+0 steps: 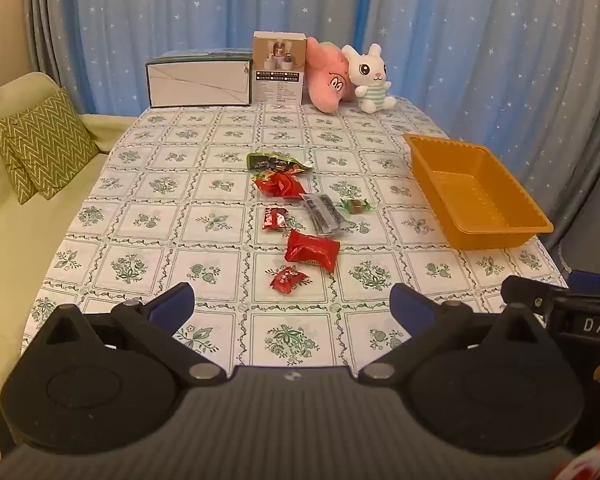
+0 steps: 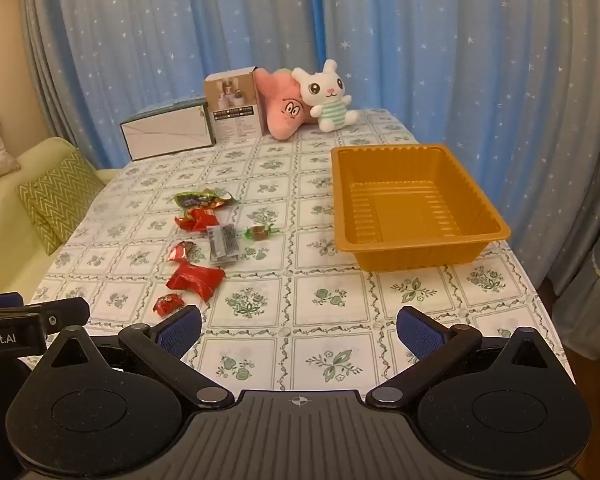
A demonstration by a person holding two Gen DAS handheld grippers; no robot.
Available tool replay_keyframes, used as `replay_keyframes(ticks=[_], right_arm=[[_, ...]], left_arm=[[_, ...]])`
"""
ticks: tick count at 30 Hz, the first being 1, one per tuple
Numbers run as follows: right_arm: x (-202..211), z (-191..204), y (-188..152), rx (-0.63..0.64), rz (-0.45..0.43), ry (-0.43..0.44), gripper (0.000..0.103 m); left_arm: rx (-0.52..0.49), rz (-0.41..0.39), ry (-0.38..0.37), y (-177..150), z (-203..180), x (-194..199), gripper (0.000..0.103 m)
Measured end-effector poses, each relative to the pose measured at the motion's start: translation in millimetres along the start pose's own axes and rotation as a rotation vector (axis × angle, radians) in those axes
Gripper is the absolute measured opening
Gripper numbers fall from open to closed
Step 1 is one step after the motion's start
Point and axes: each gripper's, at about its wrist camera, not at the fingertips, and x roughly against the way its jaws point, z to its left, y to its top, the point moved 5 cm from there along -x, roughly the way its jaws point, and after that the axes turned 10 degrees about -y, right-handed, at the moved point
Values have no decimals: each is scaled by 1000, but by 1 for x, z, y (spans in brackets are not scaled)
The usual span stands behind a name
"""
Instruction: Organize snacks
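Several wrapped snacks lie in a loose line mid-table: a green packet [image 1: 277, 160] [image 2: 204, 200], red wrappers [image 1: 312, 250] [image 2: 196, 278], a small red candy [image 1: 288, 279] [image 2: 168, 303], a grey sachet [image 1: 323, 214] [image 2: 222, 242] and a green-wrapped candy [image 1: 355, 205] [image 2: 261, 233]. An empty orange tray [image 1: 540, 226] [image 2: 500, 232] stands to their right. My left gripper [image 1: 292, 306] hovers wide open over the near table edge, short of the small red candy. My right gripper [image 2: 299, 332] is open too, nothing between its fingers, near the front edge below the tray.
At the table's far end stand a grey box [image 1: 198, 82] [image 2: 168, 132], a carton [image 1: 279, 68] [image 2: 234, 108], a pink plush [image 1: 328, 80] [image 2: 284, 110] and a white bunny plush [image 1: 370, 76] [image 2: 326, 94]. A sofa with a zigzag cushion [image 1: 44, 144] [image 2: 56, 196] lies left. Curtains hang behind.
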Motion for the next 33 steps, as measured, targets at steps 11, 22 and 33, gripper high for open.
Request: replay_keyframes(ticks=[11, 22, 33], right_arm=[[5, 5, 1, 0, -4, -14, 103], [2, 2, 1, 3, -5, -7, 103], [1, 4, 2, 8, -5, -4, 103]], left_arm=[[-21, -8, 9, -1, -5, 3, 103], [-20, -9, 11, 0, -6, 3, 103], [-18, -6, 10, 0, -5, 2, 103]])
